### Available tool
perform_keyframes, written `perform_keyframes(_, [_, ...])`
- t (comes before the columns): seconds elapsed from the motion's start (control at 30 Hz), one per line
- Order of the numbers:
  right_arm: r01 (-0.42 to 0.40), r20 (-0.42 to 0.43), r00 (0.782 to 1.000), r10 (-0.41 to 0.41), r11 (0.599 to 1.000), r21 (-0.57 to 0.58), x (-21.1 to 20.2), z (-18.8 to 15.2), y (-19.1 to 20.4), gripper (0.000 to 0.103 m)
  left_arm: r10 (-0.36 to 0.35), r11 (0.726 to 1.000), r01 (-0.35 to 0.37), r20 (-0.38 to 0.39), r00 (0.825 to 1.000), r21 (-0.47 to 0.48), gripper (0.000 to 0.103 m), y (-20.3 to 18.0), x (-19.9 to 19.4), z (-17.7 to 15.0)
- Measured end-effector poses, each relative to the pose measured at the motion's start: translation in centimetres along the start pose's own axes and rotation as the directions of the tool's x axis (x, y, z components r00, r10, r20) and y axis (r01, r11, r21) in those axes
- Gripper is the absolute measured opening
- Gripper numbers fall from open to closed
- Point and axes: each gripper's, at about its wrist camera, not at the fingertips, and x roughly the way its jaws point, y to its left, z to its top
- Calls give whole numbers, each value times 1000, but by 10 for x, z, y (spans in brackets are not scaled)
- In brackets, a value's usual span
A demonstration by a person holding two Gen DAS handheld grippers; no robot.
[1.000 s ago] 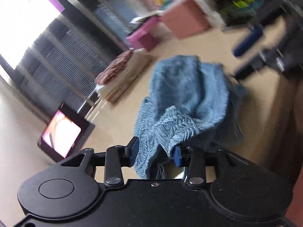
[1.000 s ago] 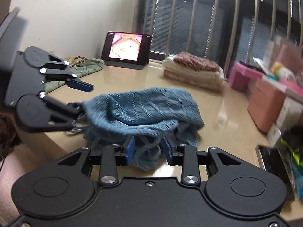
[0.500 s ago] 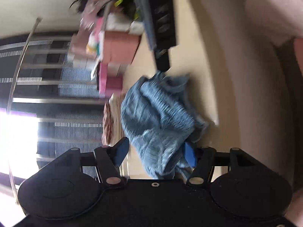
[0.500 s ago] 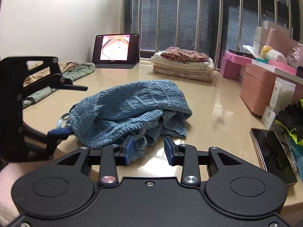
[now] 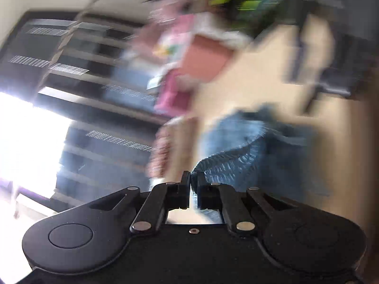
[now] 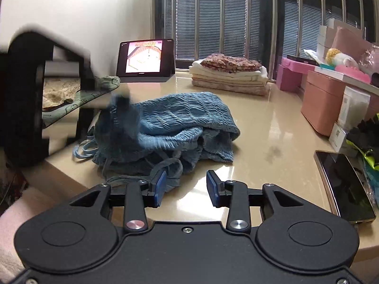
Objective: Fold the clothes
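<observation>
Left hand-held gripper (image 5: 193, 179) clamped on blue knit garment (image 6: 180, 120) hem at 9 o'clock, right hand-held gripper (image 6: 184, 184) apart, empty, over beige bench (image 6: 272, 137).

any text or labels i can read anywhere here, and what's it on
No text here can be read.
Tablet: a picture on the screen, with a strip along the top too small to read.
White box beside the pink box: a printed square code on its label, characters too small to read.
Phone: screen dark, nothing shown.
Left wrist view: too blurred by motion to show any lettering.
</observation>
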Motion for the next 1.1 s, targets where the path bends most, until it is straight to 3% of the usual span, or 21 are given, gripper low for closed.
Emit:
perform_keyframes(0.1, [-14,10,1000,14,999,46,0,2,-5,39,124,991,-124,0,992,-48,5,32,12,4])
perform_keyframes(0.23, [-37,30,999,33,988,149,2,4,-18,39,276,960,-274,31,961,-65,5,72,22,17])
perform_keyframes(0.37, [-87,68,995,70,946,311,9,10,-37,39,375,926,-372,41,926,-65,4,102,25,33])
perform_keyframes(0.47, [-91,74,995,71,943,319,16,16,-36,41,455,890,-453,44,889,-53,1,122,24,40])
perform_keyframes(0.53, [-117,86,992,96,947,300,19,21,-30,42,446,892,-442,28,894,-97,1,139,18,43])
perform_keyframes(0.63, [-166,113,983,142,953,255,26,28,-14,42,386,918,-384,-5,923,-100,1,150,20,44])
perform_keyframes(0.7, [-173,108,983,152,957,232,33,30,-6,42,299,946,-301,-40,954,-122,1,147,21,37])
perform_keyframes(0.77, [-171,99,984,151,954,248,37,28,-6,42,145,973,-154,-64,987,-174,3,139,24,24])
perform_keyframes(0.8, [-175,97,983,155,950,258,37,26,-8,42,55,977,-69,-75,996,-202,4,132,26,17])
perform_keyframes(0.87, [-159,85,986,141,952,261,36,21,-12,43,-98,976,79,-85,992,-205,20,111,30,3])
perform_keyframes(0.9, [-140,74,989,125,956,258,34,18,-13,43,-156,975,142,-73,985,-171,29,97,30,-2])
perform_keyframes(0.93, [-126,63,992,113,957,261,33,16,-13,45,-198,974,189,-67,978,-123,44,81,30,-6])
perform_keyframes(0.97, [-114,52,993,104,957,267,31,14,-15,46,-228,972,224,-60,972,-72,50,67,30,-7])
perform_keyframes(1.1, [-91,33,996,85,953,288,29,7,-19,46,-312,944,315,-41,949,100,50,21,30,1])
